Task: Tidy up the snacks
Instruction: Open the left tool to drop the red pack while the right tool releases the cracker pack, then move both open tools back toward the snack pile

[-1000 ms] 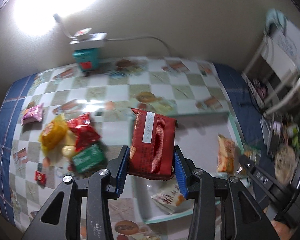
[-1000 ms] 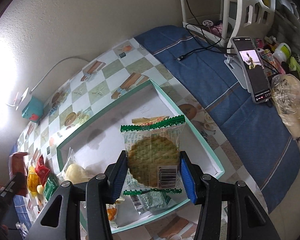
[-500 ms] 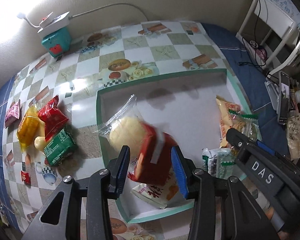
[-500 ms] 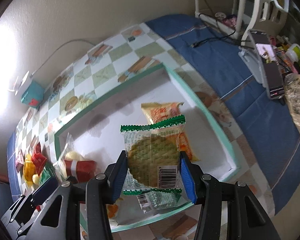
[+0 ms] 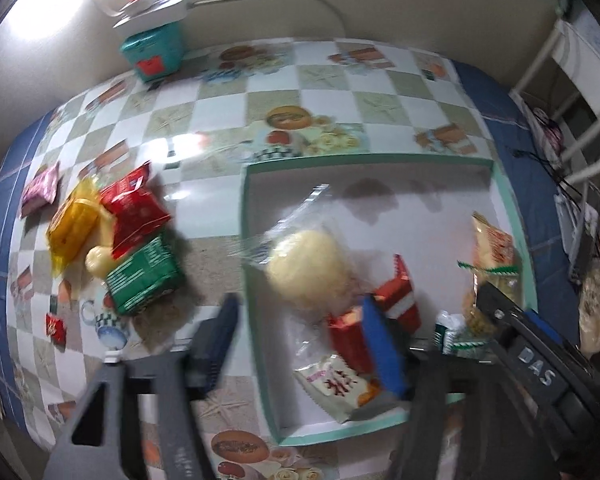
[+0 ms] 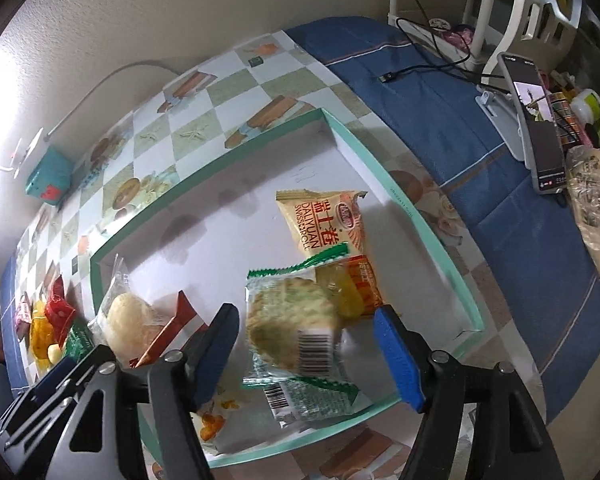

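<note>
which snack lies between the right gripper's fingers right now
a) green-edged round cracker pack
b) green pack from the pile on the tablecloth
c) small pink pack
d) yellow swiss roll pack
a, the green-edged cracker pack sits between the fingers of the right gripper, whose jaws have just been opening and stand clear of it, over the white tray.

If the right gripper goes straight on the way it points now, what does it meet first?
Probably the green-edged cracker packet, lying loose between the open right gripper, whose jaws have just been opening. Under it is the tray floor. Depth is unclear.
</note>
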Action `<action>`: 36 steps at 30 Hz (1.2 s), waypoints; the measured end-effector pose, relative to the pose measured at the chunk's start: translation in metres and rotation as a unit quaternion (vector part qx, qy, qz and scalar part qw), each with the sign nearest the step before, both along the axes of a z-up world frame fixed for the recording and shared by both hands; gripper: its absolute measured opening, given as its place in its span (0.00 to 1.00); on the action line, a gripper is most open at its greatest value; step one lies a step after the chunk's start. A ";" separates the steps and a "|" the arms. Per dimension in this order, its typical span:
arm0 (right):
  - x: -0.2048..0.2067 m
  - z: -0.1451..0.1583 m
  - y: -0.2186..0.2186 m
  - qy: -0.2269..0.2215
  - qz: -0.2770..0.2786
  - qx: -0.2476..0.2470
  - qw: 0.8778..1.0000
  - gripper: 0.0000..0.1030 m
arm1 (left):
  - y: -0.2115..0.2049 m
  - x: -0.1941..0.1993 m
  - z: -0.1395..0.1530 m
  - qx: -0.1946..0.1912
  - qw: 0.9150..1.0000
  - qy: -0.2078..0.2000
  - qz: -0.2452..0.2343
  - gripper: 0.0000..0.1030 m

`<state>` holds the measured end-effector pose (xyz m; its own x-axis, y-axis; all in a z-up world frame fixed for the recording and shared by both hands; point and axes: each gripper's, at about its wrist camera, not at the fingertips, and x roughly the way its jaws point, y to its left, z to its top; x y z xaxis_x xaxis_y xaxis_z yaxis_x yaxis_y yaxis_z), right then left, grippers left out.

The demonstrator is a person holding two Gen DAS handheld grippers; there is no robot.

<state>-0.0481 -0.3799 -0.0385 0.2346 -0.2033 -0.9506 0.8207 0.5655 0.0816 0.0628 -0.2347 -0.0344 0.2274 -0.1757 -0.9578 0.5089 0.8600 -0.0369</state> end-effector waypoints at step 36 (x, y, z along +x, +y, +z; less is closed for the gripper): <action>0.072 0.026 0.102 -0.014 0.126 -0.044 0.991 1.00 | 0.266 0.103 0.031 -0.025 0.928 -0.020 0.370 0.94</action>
